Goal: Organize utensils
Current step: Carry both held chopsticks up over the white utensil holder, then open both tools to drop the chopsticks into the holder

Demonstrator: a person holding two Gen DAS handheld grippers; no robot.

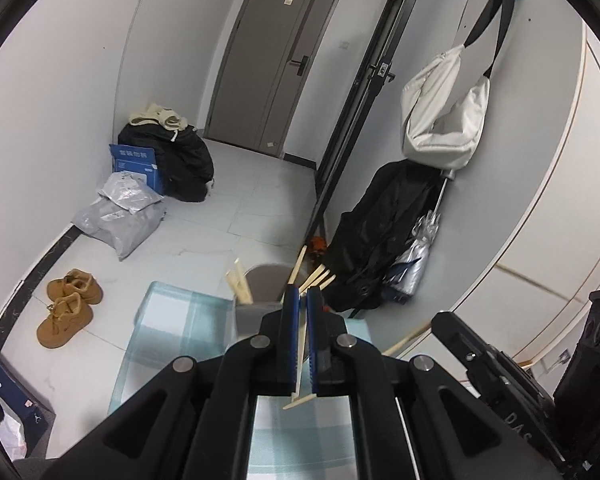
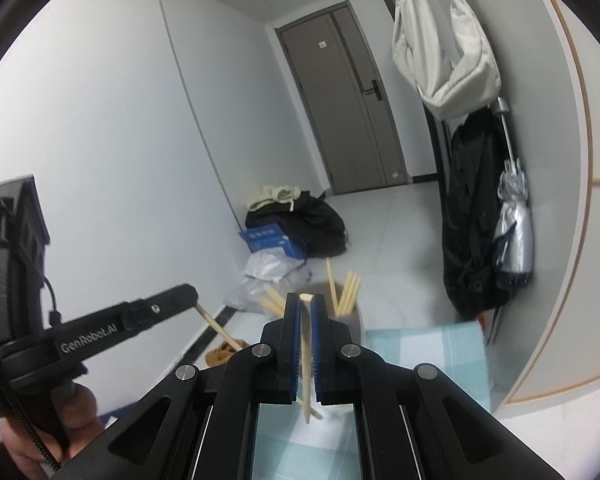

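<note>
Pale wooden chopsticks, slim and square-sided at their thick ends, stand bundled in a round grey holder (image 1: pixel 260 304) with a matte, smooth wall; it sits on a table under a soft teal-and-white checked cloth (image 1: pixel 172 320).

The left gripper (image 1: pixel 302 295), black with ribbed blue pads, is clamped nearly shut on one chopstick (image 1: pixel 300 344), which runs lengthwise between the pads and pokes out toward the holder's rim.

The right gripper (image 2: pixel 305 303) (same black frame, same blue pads) is likewise closed tight on a single chopstick (image 2: pixel 306 356), its blunt end showing at the fingertips, just above the loose chopsticks (image 2: pixel 346 292) fanned in the holder beyond.

Brown suede shoes (image 1: pixel 66 304) lie on the glossy floor tiles at far left.
</note>
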